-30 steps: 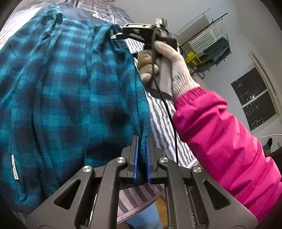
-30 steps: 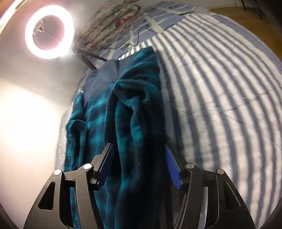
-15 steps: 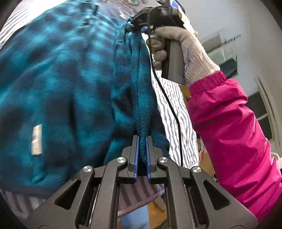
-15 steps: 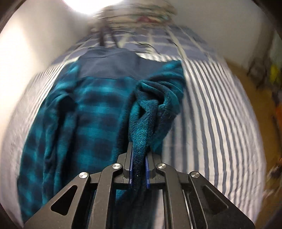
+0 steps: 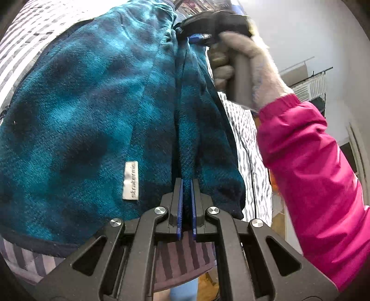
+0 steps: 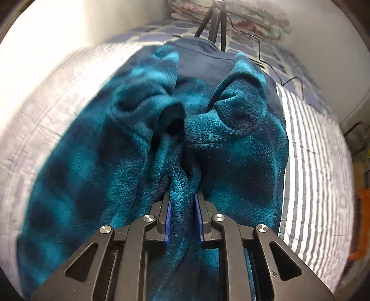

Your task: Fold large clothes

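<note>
- Since a second ago our right gripper (image 6: 182, 222) has gone from jaws spread wide over the cloth to jaws clamped on a thick bunch of the teal plaid fleece (image 6: 129, 162), and both cameras sit closer to the garment.
- We hold the left gripper (image 5: 186, 208) with its jaws nearly shut on a narrow fold of that fleece (image 5: 87, 120), the blue pads pressing the fold from both sides.
- From the left wrist view, the pinched fold runs up toward 12 o'clock, where the right gripper (image 5: 196, 30) bites the same edge; our gloved right hand (image 5: 242, 67) wraps its handle at 1 o'clock, with the pink sleeve (image 5: 312, 173) running down to 4 o'clock.
- A white label (image 5: 130, 180) lies on the fleece just at 10 o'clock of the left jaws.
- The fleece lies spread on the striped bed (image 6: 312, 150), which shows at 3 o'clock and 9 o'clock in the right wrist view.
- In that view the fleece heaps into rolled folds above the jaws, a dark navy part showing at 12 o'clock.
- A black tripod (image 6: 214, 20) stands beyond the garment at 12 o'clock, with a thin cable trailing toward 2 o'clock.
</note>
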A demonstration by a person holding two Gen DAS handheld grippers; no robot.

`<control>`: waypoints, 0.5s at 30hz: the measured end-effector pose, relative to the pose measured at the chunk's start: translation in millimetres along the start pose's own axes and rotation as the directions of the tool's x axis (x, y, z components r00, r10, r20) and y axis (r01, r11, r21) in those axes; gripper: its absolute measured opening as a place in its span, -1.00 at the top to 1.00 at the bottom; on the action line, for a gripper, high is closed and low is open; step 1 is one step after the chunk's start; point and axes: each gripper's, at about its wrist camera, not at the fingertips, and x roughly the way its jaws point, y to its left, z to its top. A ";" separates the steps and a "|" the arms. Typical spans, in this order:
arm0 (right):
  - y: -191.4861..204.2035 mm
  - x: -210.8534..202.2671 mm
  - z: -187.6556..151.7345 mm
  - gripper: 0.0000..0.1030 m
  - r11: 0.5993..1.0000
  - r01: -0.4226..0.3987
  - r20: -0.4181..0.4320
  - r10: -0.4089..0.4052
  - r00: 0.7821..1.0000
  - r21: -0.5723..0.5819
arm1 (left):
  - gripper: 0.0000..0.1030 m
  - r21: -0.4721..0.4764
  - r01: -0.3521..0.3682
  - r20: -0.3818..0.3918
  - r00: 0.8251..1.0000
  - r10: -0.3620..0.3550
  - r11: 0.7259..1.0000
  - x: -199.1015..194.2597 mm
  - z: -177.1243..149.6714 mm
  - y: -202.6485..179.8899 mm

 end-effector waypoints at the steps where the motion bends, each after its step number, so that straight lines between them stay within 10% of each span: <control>1: -10.0 -10.7 -1.9 0.56 0.998 -0.059 0.015 0.059 0.998 0.024 | 0.93 0.007 -0.004 0.001 1.000 0.004 1.000 0.1 -1.6 -1.0; 6: -55.1 -72.5 -32.6 0.52 0.951 -0.255 0.146 0.232 0.962 0.172 | 0.93 0.049 -0.044 0.016 0.999 0.044 0.998 9.4 7.3 -12.5; 15: -43.1 -113.9 -159.2 0.52 0.926 -0.329 0.121 0.311 0.943 0.185 | 1.00 0.094 -0.116 0.027 0.993 0.114 0.989 -6.6 -7.7 -4.5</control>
